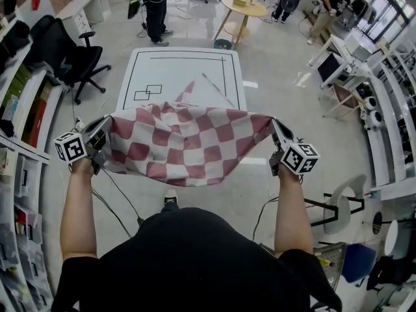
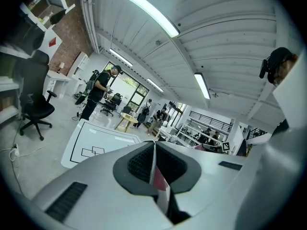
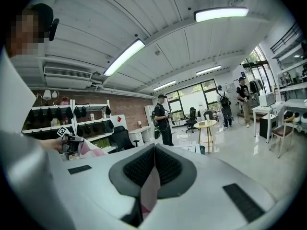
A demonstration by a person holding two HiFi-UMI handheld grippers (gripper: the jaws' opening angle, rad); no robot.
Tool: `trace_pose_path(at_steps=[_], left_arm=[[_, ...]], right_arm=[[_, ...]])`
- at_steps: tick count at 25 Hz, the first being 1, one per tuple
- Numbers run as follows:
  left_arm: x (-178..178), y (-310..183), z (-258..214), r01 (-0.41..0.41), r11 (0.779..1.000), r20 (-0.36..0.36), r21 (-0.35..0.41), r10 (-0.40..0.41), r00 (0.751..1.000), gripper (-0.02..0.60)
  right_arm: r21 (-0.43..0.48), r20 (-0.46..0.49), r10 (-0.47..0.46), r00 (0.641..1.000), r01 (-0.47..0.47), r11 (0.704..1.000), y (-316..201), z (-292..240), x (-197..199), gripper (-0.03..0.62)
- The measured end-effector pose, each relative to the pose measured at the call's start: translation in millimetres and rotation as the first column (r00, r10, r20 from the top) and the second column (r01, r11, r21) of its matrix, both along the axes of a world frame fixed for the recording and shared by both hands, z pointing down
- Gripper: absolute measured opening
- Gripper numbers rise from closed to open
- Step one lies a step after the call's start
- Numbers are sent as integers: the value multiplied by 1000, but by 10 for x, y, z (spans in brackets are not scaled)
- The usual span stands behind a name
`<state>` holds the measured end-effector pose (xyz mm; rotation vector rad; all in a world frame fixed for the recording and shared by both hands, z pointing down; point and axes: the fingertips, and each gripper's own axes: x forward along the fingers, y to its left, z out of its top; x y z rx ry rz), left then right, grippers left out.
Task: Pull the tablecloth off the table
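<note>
Bright even light from ceiling tubes [image 2: 148,11] above left gripper [image 2: 154,145]. Heavy fisheye warp, dark corners. Floor [image 1: 279,77] glare ahead.

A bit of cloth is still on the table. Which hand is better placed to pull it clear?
Right, marginally. Both the right gripper and left gripper are shut on the checked tablecloth, but its end resting on the white table lies toward the right side.

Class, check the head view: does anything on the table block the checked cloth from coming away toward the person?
Nothing visible does. The cloth is stretched between the left gripper and right gripper, both shut on it; only its far fold reaches over the table.
</note>
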<state>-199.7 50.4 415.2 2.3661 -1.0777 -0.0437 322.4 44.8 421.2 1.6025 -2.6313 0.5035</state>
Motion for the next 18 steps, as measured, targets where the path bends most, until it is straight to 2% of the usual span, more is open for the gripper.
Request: trace_pose_path(at_steps=[9, 13, 18], left_arm=[[76, 256, -272, 22, 999, -14, 28, -21, 1000, 23], [22, 734, -290, 22, 999, -27, 44, -21, 999, 23], [120, 886, -484, 13, 996, -19, 84, -12, 1000, 23]], right_arm=[[18, 10, -16, 1000, 15, 1000, 135, -231, 37, 29], [52, 4, -24, 1000, 24, 998, 602, -291, -9, 29], [98, 1, -30, 1000, 30, 995, 775, -485, 61, 29]])
